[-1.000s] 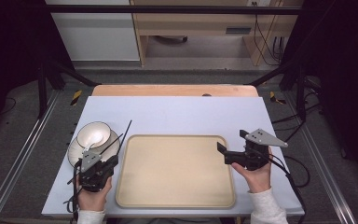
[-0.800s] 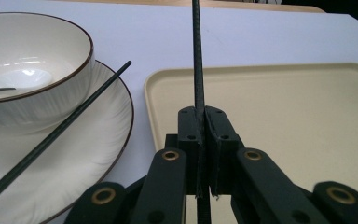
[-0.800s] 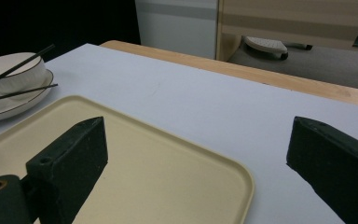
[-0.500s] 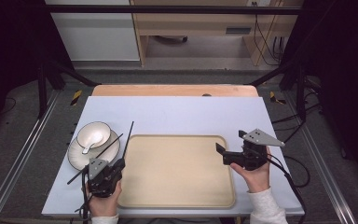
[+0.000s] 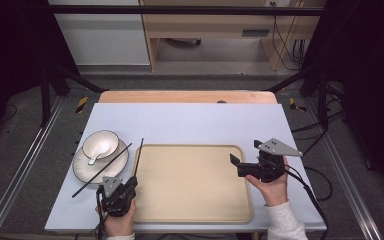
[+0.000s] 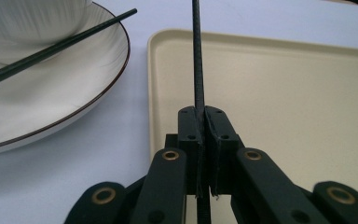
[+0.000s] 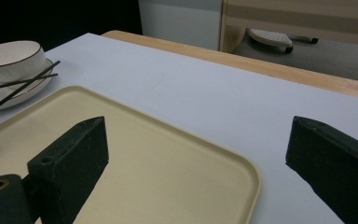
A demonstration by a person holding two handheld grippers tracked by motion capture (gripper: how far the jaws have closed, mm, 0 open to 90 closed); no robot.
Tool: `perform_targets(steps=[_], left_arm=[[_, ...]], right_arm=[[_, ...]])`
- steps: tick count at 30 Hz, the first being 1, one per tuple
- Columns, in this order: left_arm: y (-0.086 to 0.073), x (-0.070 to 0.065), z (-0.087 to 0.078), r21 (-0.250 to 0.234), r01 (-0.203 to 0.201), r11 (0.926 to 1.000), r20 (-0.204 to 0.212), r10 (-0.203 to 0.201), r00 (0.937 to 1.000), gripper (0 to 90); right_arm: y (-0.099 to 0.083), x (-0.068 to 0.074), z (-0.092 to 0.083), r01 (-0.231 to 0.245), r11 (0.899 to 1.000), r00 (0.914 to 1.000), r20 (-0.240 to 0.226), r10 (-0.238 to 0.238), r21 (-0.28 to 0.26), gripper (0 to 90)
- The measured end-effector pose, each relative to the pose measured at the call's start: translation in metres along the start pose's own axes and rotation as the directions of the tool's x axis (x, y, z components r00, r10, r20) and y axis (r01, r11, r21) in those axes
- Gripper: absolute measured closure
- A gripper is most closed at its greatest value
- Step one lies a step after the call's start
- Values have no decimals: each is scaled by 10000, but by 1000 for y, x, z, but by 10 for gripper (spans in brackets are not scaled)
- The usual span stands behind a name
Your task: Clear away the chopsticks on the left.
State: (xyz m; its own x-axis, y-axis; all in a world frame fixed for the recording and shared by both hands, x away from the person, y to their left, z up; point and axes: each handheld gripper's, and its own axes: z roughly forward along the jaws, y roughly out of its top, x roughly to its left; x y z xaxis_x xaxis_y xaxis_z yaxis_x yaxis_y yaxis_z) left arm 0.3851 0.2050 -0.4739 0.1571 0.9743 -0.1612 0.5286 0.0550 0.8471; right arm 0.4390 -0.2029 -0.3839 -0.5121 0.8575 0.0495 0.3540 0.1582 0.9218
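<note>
My left gripper sits at the near left, beside the tray's left rim, shut on a black chopstick that points away from me. The left gripper view has that chopstick clamped between the closed jaws of the gripper. A second chopstick lies slanted across a white plate that carries a white bowl with a spoon. My right gripper is open over the right end of the beige tray, its jaws wide apart and nothing between them.
The tray lies on a pale blue mat over a wooden table. In the right gripper view the bowl and plate are at far left. Cables trail from both grippers. Metal frame rails run along both table sides.
My left gripper has shifted right and nearer to me with the chopstick held in it, now along the tray's left rim. The right gripper has barely moved.
</note>
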Motion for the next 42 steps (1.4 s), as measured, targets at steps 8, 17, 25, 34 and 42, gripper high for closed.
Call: perform_targets(steps=[8,17,25,34,42], left_arm=[[-3,-2,7,246,-173,9995,-313,181,9993,855],[-5,-4,10,651,-293,9974,-373,318,9988,854],[-6,-5,13,1004,-391,9942,-454,438,9980,852],[-6,-6,14,1145,-445,9924,-454,499,9977,851],[-6,-7,14,1173,-518,9917,-382,567,9977,844]], right_arm=[[0,0,1,59,10000,10000,12,-59,59,59],[-1,0,2,112,9999,9999,26,-112,101,59],[-1,1,3,93,9999,10000,24,-94,144,58],[-2,1,4,118,9998,9999,-2,-118,159,57],[-2,1,4,130,9998,9999,-15,-129,175,57]])
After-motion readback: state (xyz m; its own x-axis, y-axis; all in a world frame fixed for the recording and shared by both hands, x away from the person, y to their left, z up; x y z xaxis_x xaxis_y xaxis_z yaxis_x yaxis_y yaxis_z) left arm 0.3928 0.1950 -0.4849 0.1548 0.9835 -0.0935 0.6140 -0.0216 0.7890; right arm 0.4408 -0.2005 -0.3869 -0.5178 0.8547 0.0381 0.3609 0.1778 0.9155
